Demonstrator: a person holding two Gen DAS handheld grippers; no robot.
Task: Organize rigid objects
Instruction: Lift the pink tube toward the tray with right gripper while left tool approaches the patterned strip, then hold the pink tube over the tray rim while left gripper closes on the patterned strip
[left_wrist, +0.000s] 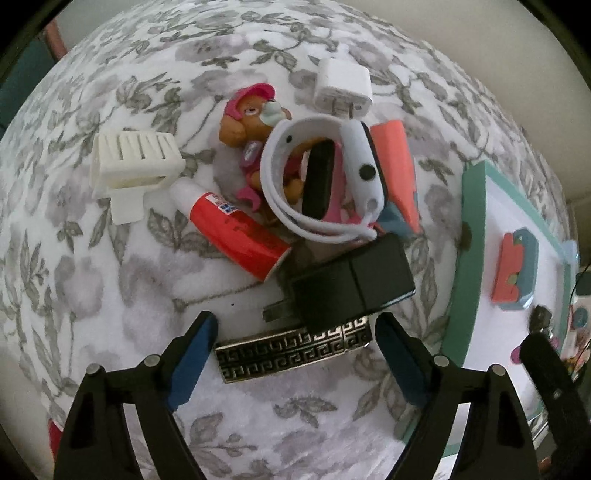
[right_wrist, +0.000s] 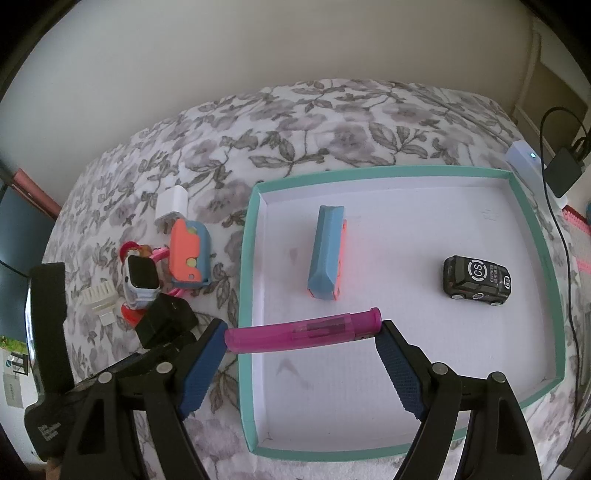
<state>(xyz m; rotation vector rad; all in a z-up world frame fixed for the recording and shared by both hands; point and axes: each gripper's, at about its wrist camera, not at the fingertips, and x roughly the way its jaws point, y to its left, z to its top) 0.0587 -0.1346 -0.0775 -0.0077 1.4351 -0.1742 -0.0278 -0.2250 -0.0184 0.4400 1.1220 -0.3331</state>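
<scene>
My left gripper (left_wrist: 295, 354) is open over a patterned metal bar (left_wrist: 291, 352) that lies between its fingers on the floral bedspread. Just beyond lie a black charger (left_wrist: 351, 280), a red tube (left_wrist: 229, 229), a white watch (left_wrist: 325, 177), a puppy toy (left_wrist: 251, 122), a white comb piece (left_wrist: 129, 162) and a white plug (left_wrist: 343, 85). My right gripper (right_wrist: 301, 332) holds a pink lighter (right_wrist: 303, 330) lengthwise between its fingertips, above the left wall of the teal-rimmed white tray (right_wrist: 406, 173). In the tray lie a blue and coral block (right_wrist: 327, 251) and a black toy car (right_wrist: 476, 275).
A second blue and coral block (right_wrist: 190, 254) lies by the pile left of the tray. The tray also shows in the left wrist view (left_wrist: 469, 266), to the right. A white device (right_wrist: 532, 170) and a black adapter with cable (right_wrist: 563, 170) sit beyond the tray's far right corner.
</scene>
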